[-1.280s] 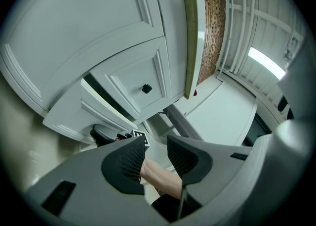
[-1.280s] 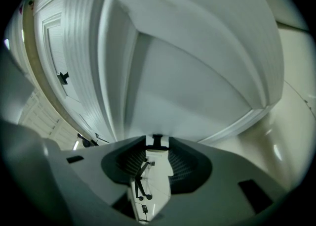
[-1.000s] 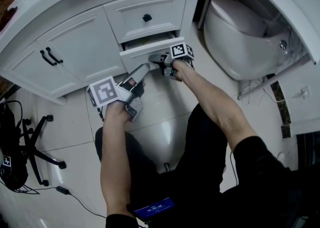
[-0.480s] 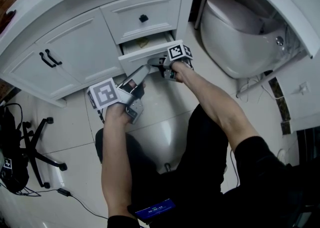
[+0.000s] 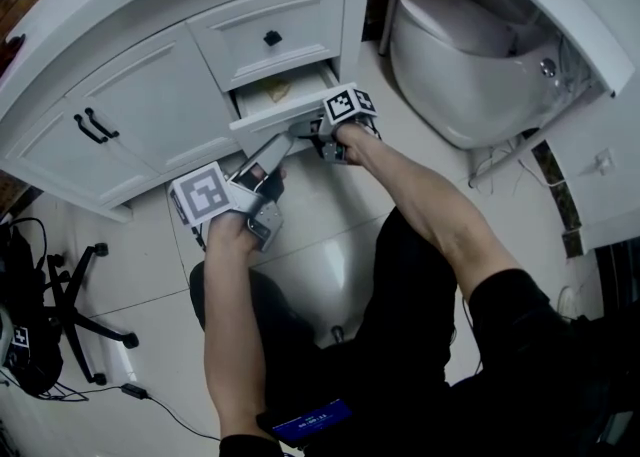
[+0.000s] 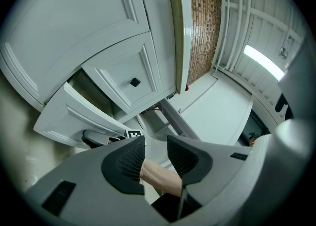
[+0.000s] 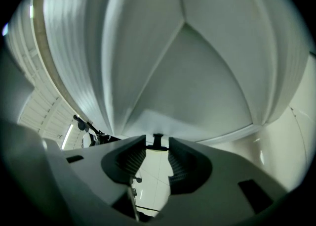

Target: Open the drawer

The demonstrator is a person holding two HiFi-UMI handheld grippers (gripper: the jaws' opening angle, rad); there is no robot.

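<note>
The lower drawer [image 5: 272, 117] of a white vanity stands partly pulled out, with something yellowish inside. Its panelled front [image 7: 187, 71] fills the right gripper view. My right gripper [image 5: 306, 129] [image 7: 158, 153] is shut on the drawer's small black knob [image 7: 158, 140], which sits between the jaw tips. Just left of it and closer to me, my left gripper [image 5: 288, 139] [image 6: 155, 156] hangs level and open in front of the cabinet, holding nothing; through its gap only a forearm shows. The left gripper view shows the drawer front [image 6: 74, 116] from the side.
Above is a shut drawer [image 5: 300, 20] with a black knob [image 5: 272, 38] [image 6: 135, 81]. To the left are cabinet doors with black handles [image 5: 95, 120]. A white toilet [image 5: 460, 55] stands on the right. An office chair base [image 5: 70, 295] and cables lie at lower left.
The lower drawer has slid further out of the cabinet, and the right gripper has come back with its knob. The left gripper has kept its place.
</note>
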